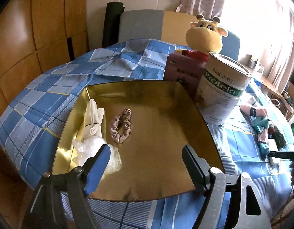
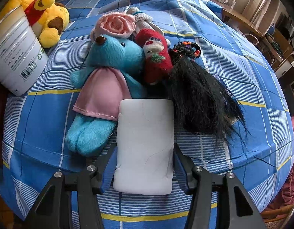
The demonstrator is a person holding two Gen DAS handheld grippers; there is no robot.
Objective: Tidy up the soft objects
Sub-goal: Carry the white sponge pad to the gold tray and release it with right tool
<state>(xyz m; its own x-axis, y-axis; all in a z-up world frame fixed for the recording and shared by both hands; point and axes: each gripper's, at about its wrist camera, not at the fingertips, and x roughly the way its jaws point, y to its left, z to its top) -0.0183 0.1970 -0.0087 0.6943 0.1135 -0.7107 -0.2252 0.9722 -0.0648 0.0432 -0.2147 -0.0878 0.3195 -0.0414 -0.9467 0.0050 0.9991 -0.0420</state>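
- The left gripper (image 1: pixel 145 164) is held wide apart and empty above the shallow gold metal tray (image 1: pixel 166 114), where a pink ruffled fabric scrunchie (image 1: pixel 121 127) lies, apparently for sorting.
- The white rectangular soft block (image 2: pixel 145 145) is clamped by the right gripper (image 2: pixel 144 164) on the blue checked cloth (image 2: pixel 223 76), probably for lifting trayward.

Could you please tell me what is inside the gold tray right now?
Inside the gold tray lie a pink scrunchie and, at its left wall, a white bundle with clear plastic. The left gripper's fingers hide part of the near floor.
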